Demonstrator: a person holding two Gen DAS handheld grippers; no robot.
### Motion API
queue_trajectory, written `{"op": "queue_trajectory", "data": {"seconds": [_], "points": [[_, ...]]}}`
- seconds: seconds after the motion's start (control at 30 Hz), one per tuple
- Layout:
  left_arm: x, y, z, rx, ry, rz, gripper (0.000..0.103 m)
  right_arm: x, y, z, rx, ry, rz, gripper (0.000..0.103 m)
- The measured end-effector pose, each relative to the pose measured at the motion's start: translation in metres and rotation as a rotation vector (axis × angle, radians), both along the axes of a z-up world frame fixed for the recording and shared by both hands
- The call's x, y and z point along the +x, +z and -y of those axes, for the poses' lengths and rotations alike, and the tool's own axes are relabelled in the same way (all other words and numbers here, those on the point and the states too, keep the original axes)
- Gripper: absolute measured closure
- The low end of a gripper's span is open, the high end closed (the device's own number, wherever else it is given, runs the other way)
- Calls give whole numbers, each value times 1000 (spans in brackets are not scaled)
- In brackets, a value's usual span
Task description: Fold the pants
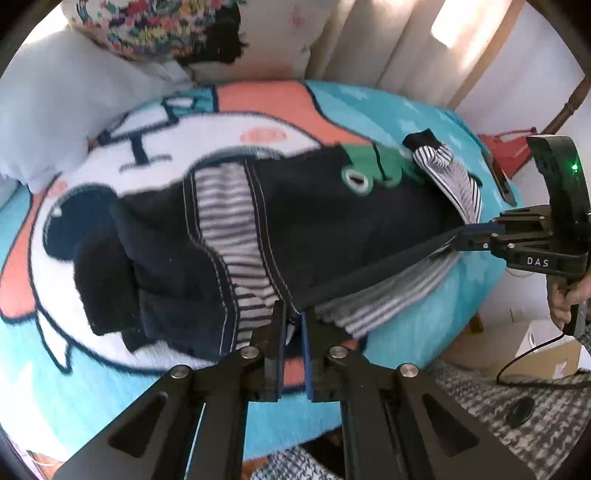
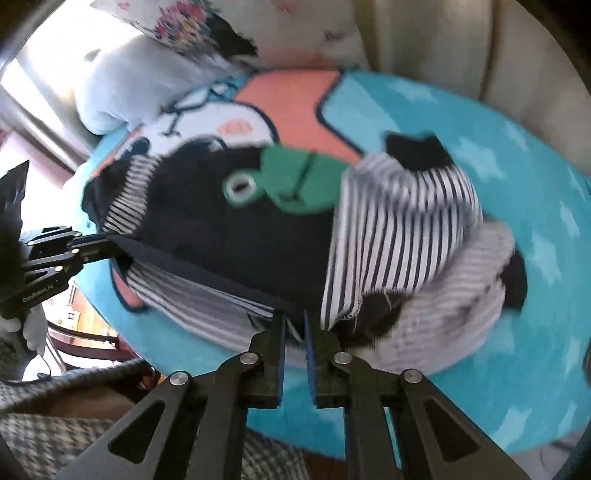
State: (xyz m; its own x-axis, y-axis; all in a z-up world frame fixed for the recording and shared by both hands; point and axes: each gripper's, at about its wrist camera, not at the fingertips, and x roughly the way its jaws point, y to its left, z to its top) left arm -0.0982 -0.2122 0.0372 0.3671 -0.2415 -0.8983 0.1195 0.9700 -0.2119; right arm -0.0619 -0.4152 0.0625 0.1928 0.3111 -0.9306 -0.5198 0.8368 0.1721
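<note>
On the turquoise cartoon blanket: one pair of dark navy pants with striped panels and a green patch, lying crumpled and partly doubled over, waistband edge pulled taut between two hand-held grippers.

Left hand-held gripper: clenched on the pants' near edge, fabric pinched between the blue pads, seen close in the left wrist view; in the right wrist view it enters from the left, nipping the dark hem.

Right hand-held gripper: pads narrowly apart, hem of the pants between them; can't tell whether the pads press on the cloth. In the left wrist view it comes in from the right, tips at the dark edge, one hand on its grip.

Count: one pants, two hand-held grippers, one blanket, one striped leg folded over on the right with a black cuff.

Behind the blanket: one white pillow, one floral cushion. Right wrist view is motion-blurred.
</note>
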Motion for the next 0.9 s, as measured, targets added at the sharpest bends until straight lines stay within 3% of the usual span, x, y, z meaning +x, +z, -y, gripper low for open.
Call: {"op": "queue_trajectory", "data": {"seconds": [0.13, 0.27, 0.3, 0.37, 0.43, 0.6, 0.63, 0.67, 0.7, 0.73, 0.9], "points": [[-16, 10, -15, -40, 8, -5, 93, -16, 11, 15, 1, -55, 7, 77], [-31, 30, -40, -67, 49, 10, 92, -19, 44, 32, 7, -137, 116, 52], [-34, 37, -46, -82, 63, 23, 91, -17, 51, 33, 6, -152, 147, 50], [-32, 50, -60, -129, 98, 55, 81, -6, 58, 27, -3, -173, 197, 43], [-24, 58, -68, -159, 136, 80, 69, 5, 58, 12, -36, -177, 228, 38], [8, 46, -69, -184, 193, 88, 67, 44, 26, -36, -237, -175, 300, 38], [14, 37, -68, -184, 201, 69, 67, 51, 16, -43, -303, -173, 320, 47], [18, 27, -65, -151, 212, 51, 67, 55, 9, -45, -354, -173, 332, 86], [20, 20, -63, -115, 216, 37, 67, 59, 5, -45, -388, -178, 327, 99], [20, 12, -60, -86, 215, 18, 67, 61, 3, -42, -382, -194, 304, 99], [11, -5, -56, -90, 189, -4, 67, 49, 30, 15, -198, -379, 293, 98]]}}
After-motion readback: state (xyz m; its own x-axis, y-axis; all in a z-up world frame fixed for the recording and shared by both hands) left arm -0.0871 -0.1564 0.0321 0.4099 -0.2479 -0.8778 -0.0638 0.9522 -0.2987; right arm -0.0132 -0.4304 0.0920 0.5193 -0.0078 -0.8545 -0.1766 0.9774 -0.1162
